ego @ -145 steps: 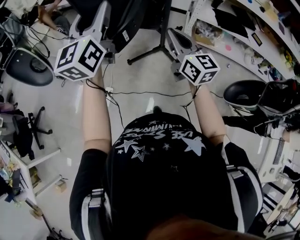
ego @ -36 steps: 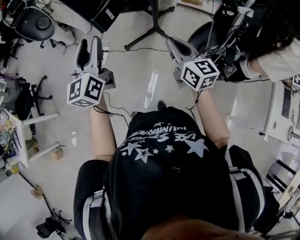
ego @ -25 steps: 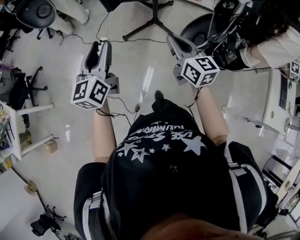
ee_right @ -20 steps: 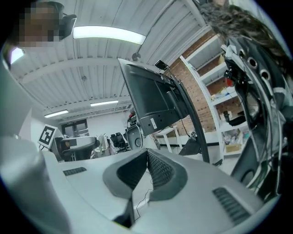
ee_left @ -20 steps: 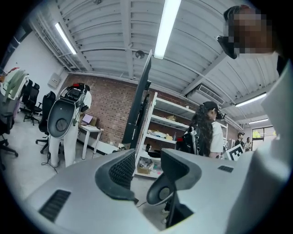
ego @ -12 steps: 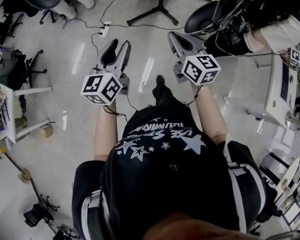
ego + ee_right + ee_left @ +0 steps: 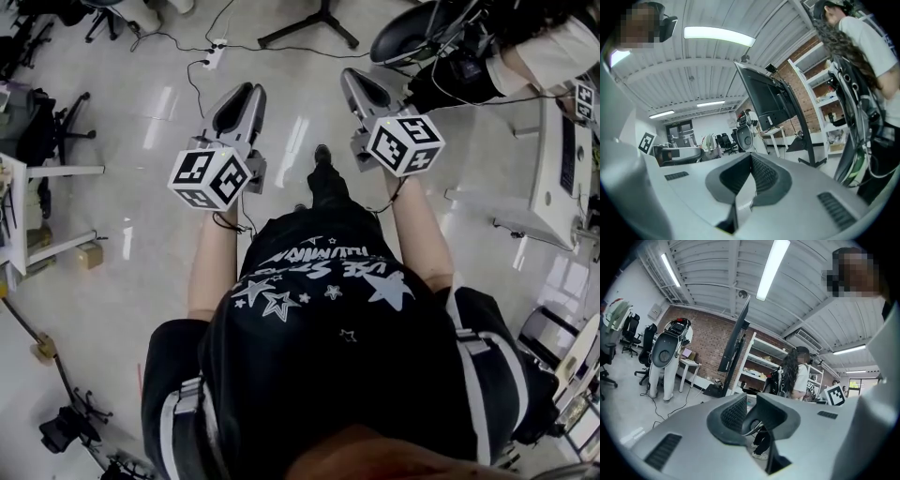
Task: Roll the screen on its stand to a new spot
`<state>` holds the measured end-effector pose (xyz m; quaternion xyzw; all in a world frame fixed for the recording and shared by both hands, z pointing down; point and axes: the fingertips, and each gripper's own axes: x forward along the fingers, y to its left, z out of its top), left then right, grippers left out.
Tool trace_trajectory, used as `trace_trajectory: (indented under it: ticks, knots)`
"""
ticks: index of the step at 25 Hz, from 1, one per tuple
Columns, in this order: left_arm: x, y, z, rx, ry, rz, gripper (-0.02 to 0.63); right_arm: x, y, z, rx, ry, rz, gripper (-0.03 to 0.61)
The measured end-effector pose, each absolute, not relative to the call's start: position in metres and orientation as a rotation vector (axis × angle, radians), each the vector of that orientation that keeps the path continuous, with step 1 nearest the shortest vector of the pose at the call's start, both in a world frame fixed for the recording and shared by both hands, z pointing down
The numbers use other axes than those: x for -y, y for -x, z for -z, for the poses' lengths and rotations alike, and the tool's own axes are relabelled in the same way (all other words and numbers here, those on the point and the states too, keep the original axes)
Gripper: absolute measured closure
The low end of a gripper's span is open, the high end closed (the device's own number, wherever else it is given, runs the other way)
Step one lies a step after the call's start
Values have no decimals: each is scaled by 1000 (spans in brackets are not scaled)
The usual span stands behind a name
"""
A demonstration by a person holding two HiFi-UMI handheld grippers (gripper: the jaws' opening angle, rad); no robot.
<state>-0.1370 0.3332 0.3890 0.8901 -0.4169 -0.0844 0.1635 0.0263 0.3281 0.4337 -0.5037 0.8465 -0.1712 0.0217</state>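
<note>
The black screen (image 7: 768, 101) on its stand is several steps ahead of me, free of both grippers. The left gripper view catches the screen (image 7: 737, 341) edge-on. Only the legs of the stand's base (image 7: 314, 23) reach into the head view, at the top edge. My left gripper (image 7: 248, 89) (image 7: 749, 401) is held level over the floor; its jaws have just been closing and keep a narrow gap with nothing between them. Beside it my right gripper (image 7: 356, 75) (image 7: 751, 157) is shut and empty, tips touching.
A person (image 7: 553, 47) (image 7: 862, 56) stands at the right by a black chair (image 7: 412, 37). A power strip (image 7: 216, 54) with cables lies on the floor ahead left. There is a white desk (image 7: 553, 169) at right and a small table (image 7: 37, 234) at left.
The stand's base has slid toward the top edge of the head view as I stepped back. My left gripper moved right, toward the middle, and its jaws narrowed. The right gripper stayed shut.
</note>
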Motion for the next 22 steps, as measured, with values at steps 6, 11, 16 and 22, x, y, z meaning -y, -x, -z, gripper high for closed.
trace_trajectory:
  ticks: [6,11,16,22]
  knots:
    - [-338,133,-388,1210,-2544,228,601,-339,-27,-434,-2652,1578,516,571]
    - [-340,135,-385,1189,-2556,245,603,-341,-26,-428,-2641,1600,489,571]
    - [-348,140,-388,1170,-2554,255,603,-356,-21,-433,-2661,1613,485,572]
    - [-355,134,-385,1165,-2564,271,603,-367,-32,-433,-2666,1633,479,572]
